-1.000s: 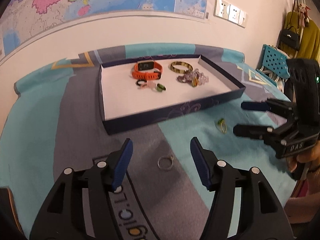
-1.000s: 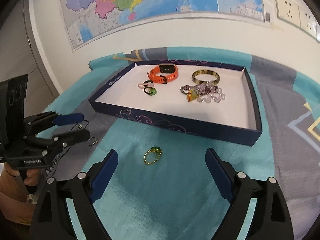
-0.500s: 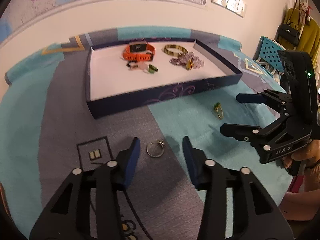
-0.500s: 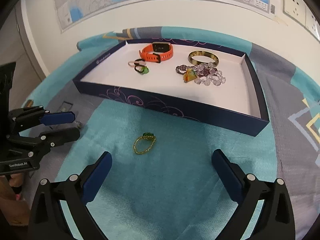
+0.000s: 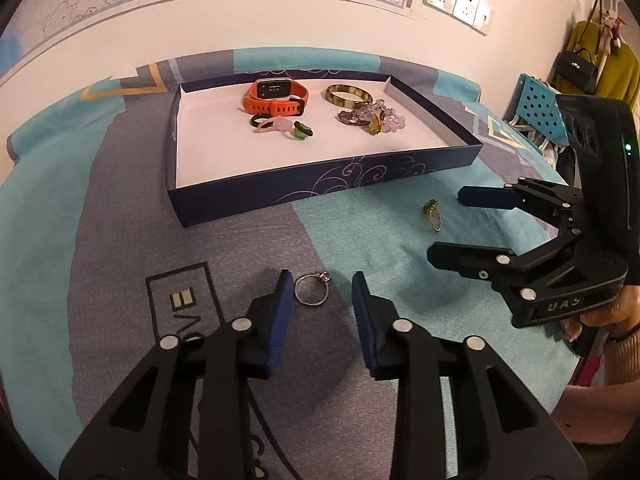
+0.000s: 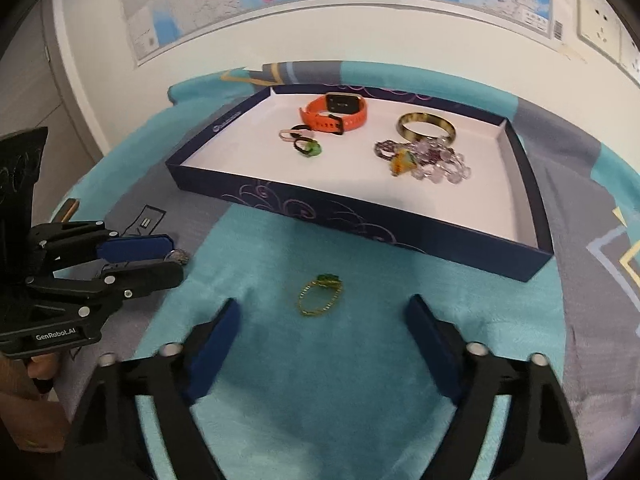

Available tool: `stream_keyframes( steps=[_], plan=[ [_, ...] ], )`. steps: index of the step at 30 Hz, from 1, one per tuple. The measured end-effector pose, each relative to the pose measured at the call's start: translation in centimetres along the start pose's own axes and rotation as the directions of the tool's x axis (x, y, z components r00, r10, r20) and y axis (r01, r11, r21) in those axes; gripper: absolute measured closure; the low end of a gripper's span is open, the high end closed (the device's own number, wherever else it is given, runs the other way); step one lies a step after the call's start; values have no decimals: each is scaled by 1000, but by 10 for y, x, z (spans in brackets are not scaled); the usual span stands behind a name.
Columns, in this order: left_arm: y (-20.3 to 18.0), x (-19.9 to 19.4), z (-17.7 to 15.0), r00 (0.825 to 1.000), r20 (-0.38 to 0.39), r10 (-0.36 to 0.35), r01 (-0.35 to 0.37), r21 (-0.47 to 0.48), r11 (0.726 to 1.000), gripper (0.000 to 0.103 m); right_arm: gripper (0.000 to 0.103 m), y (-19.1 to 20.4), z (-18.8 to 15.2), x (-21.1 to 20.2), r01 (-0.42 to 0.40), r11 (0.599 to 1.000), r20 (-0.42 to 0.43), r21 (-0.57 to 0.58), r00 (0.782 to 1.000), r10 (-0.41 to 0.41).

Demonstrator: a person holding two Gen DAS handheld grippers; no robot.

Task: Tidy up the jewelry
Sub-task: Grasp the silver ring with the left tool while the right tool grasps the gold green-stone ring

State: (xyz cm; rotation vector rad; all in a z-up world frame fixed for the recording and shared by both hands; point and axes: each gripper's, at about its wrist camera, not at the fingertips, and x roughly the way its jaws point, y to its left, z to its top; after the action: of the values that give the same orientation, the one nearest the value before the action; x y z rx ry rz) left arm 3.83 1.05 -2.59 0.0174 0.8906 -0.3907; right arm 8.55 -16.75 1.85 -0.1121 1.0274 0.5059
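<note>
Lying on the grey part of the patterned cloth (image 5: pixel 120 240), a silver ring (image 5: pixel 312 289) is seen low in the centre of the left wrist view, framed by the spread fingers of the left tool (image 5: pixel 318 294), nearer the left pad; contact cannot be told. In the right wrist view, a gold ring with a green stone (image 6: pixel 321 294) is shown on the teal cloth, ahead of the widely parted right tool (image 6: pixel 322 322), untouched. A navy tray (image 6: pixel 360 222) is placed above it in the frame, holding an orange watch (image 6: pixel 336 114), a bangle (image 6: pixel 426 128), beaded bracelets (image 6: pixel 434 160) and small rings (image 6: pixel 300 140).
</note>
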Motion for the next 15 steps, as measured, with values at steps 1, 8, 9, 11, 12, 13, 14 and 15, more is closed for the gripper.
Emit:
stream_keyframes(
  steps=[1, 8, 9, 11, 12, 13, 14, 15],
  plan=[
    [0, 0, 0, 1000, 0, 1, -1, -2, 1000, 75, 27, 1, 1, 1, 3, 1000, -1, -9, 1000, -3],
    [0, 1, 0, 1000, 0, 6, -6, -4, 1000, 83, 46, 4, 6, 3, -8, 1000, 4, -20, 1000, 8],
    [0, 1, 0, 1000, 0, 7, -7, -5, 1000, 83, 46, 5, 6, 3, -6, 1000, 4, -23, 1000, 6],
    [0, 1, 0, 1000, 1, 5, -5, -7, 1000, 85, 49, 5, 7, 5, -2, 1000, 4, -29, 1000, 2],
    [0, 0, 0, 1000, 1, 5, -5, -8, 1000, 85, 53, 5, 7, 5, 6, 1000, 5, -30, 1000, -6],
    [0, 1, 0, 1000, 2, 3, -3, -8, 1000, 85, 54, 5, 7, 5, 10, 1000, 6, -30, 1000, -9],
    [0, 0, 0, 1000, 1, 2, -2, -7, 1000, 85, 58, 4, 7, 5, 11, 1000, 7, -28, 1000, -11],
    [0, 0, 0, 1000, 1, 2, -2, -6, 1000, 85, 63, 2, 6, 4, 14, 1000, 9, -22, 1000, -14]
  ],
)
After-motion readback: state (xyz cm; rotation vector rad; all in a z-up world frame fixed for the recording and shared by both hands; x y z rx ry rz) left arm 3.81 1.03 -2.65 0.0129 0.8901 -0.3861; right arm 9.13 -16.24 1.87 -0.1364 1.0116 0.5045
